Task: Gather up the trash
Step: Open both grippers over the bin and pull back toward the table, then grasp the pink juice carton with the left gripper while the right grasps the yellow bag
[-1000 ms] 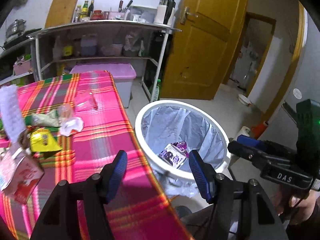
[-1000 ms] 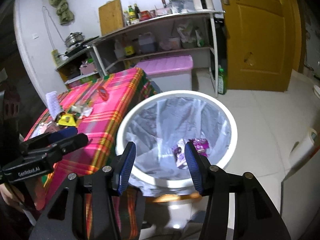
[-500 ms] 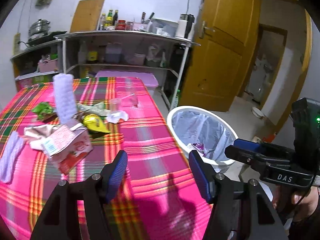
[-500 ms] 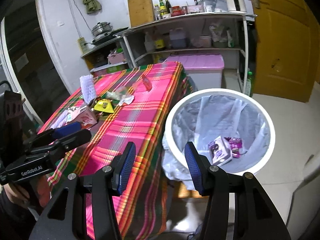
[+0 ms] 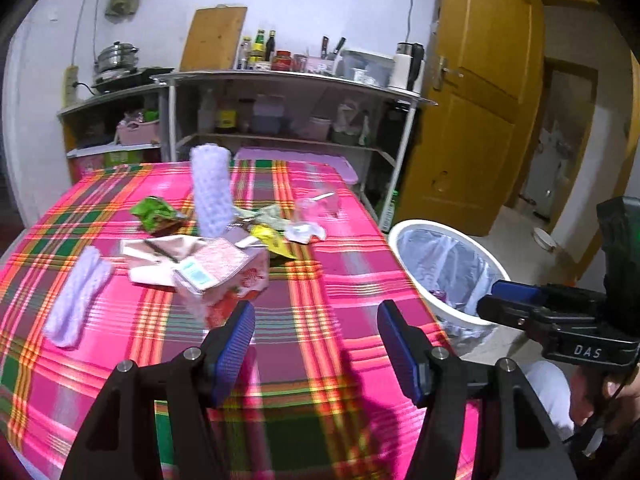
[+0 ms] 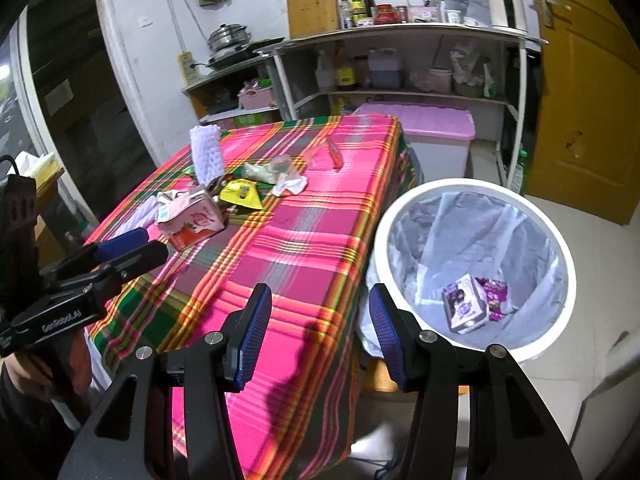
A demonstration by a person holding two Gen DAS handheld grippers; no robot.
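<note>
Trash lies on the pink plaid table (image 5: 320, 320): a pink milk carton (image 5: 224, 276), a yellow wrapper (image 5: 272, 240), a green wrapper (image 5: 154, 212), a white foam net sleeve (image 5: 78, 300), an upright foam sleeve (image 5: 210, 192) and clear plastic pieces (image 5: 308, 216). My left gripper (image 5: 316, 344) is open and empty over the table's near part. My right gripper (image 6: 316, 336) is open and empty over the table's right edge, beside the white bin (image 6: 472, 276). The bin holds a purple carton (image 6: 466, 308) and a purple wrapper (image 6: 496, 296).
A metal shelf rack (image 6: 400, 60) with bottles and containers stands behind the table. A pink-lidded storage box (image 6: 424, 136) sits under it. A yellow door (image 5: 472, 120) stands to the right. The bin also shows in the left wrist view (image 5: 444, 268).
Both grippers have pulled back and swung left, from over the bin toward the table. The pile of trash has come into the centre of the left view. Both stay open.
</note>
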